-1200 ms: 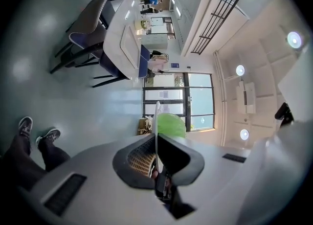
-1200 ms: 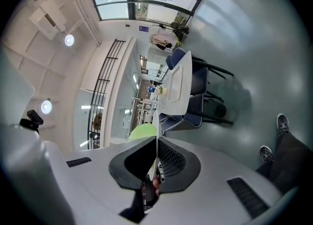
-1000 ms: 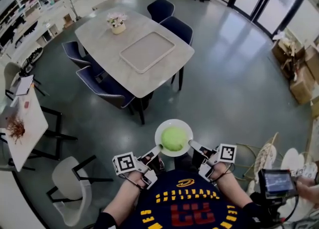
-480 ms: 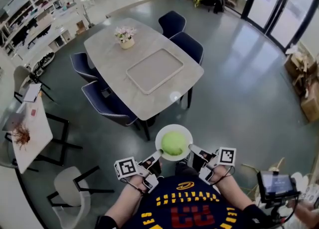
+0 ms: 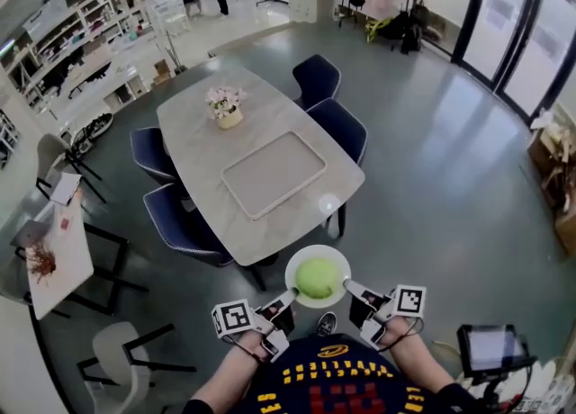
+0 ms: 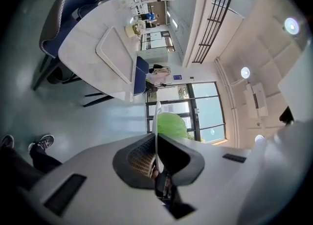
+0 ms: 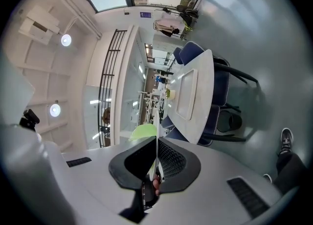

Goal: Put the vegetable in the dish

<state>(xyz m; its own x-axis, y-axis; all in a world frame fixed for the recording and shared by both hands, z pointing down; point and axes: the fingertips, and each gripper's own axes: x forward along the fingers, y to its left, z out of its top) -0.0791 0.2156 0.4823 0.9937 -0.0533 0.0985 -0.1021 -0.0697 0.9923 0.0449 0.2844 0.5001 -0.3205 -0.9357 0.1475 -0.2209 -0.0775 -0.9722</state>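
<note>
The long pale table (image 5: 202, 147) carries a shallow tray (image 5: 273, 174). Held in the air just off the table's near end, the white dish (image 5: 339, 262) holds the round green vegetable (image 5: 316, 278). The left gripper (image 5: 288, 296) pinches the dish's left rim, the right gripper (image 5: 348, 286) its right rim (both forearms reach forward).

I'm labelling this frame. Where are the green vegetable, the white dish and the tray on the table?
green vegetable (image 5: 316, 278), head view, middle of its top.
white dish (image 5: 317, 251), head view, bare far rim.
tray (image 5: 274, 174), head view, centre of its flat bed.
</note>
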